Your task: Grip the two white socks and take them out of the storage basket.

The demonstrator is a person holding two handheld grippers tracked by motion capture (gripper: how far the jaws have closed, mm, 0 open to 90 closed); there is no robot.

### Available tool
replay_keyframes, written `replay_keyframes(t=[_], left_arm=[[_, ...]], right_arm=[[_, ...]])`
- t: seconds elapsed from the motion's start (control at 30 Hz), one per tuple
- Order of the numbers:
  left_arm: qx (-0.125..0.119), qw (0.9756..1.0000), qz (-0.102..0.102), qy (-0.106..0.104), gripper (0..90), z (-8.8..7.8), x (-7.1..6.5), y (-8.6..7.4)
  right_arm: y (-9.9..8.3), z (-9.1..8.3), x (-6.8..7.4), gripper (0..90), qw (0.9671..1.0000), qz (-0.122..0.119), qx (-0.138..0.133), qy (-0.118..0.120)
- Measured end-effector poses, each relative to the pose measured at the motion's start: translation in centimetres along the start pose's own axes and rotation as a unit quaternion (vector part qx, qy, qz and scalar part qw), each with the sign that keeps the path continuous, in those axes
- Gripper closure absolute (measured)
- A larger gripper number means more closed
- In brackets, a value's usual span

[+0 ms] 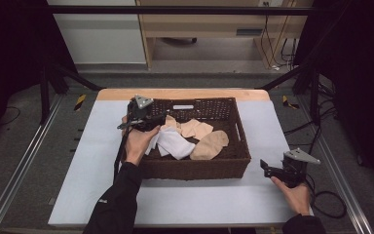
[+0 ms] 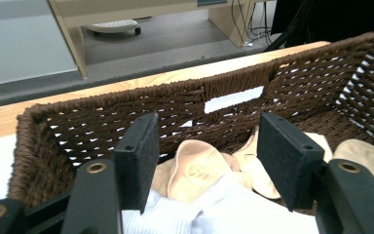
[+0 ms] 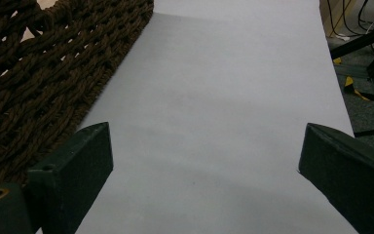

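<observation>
While the white sock (image 1: 174, 144) is lying in the left half of the brown wicker basket (image 1: 246, 146), it is resting partly on top of several beige socks (image 1: 209, 145) spread toward the basket's middle and right. In the left gripper view the white fabric (image 2: 233, 209) is sitting just below and between the black jaws, with a beige sock (image 2: 195, 168) beyond it against the far woven wall (image 2: 175, 105).

The left gripper (image 1: 163, 122) is hovering over the basket's left end, jaws standing wide apart and closing on nothing; no pad is pressing the cloth. The right gripper (image 1: 264, 167) is waiting on the pale table cover (image 1: 199, 200) just beside the basket's near right corner, its jaws (image 3: 204, 161) also spread wide and empty, with bare cover between them.

Judging from this, sorting is at an early stage: every visible sock is inside the basket and none is lying on the table. A grasp on the white sock appears to be the next step and is not yet made.
</observation>
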State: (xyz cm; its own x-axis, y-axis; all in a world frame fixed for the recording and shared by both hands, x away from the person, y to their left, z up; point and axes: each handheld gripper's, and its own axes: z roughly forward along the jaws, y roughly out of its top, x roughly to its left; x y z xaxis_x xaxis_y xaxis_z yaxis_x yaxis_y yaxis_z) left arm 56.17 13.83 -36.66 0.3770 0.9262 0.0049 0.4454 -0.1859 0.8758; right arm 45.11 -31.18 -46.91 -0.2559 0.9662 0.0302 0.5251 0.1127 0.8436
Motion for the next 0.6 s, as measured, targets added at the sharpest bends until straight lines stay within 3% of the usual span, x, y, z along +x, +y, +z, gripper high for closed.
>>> replay_keyframes(t=[0.3, 0.6], left_arm=[[0.025, 0.9996, -0.011, 0.001, 40.8, 2.1, 0.2, -1.4], [0.053, 0.9985, -0.007, 0.008, 41.7, 3.2, 0.9, -2.6]], right_arm=[[0.0, 0.0, 0.0, 5.8, 1.0000, -0.001, 0.001, 0.001], [0.0, 0.0, 0.0, 5.8, 1.0000, -0.001, 0.002, 0.002]])
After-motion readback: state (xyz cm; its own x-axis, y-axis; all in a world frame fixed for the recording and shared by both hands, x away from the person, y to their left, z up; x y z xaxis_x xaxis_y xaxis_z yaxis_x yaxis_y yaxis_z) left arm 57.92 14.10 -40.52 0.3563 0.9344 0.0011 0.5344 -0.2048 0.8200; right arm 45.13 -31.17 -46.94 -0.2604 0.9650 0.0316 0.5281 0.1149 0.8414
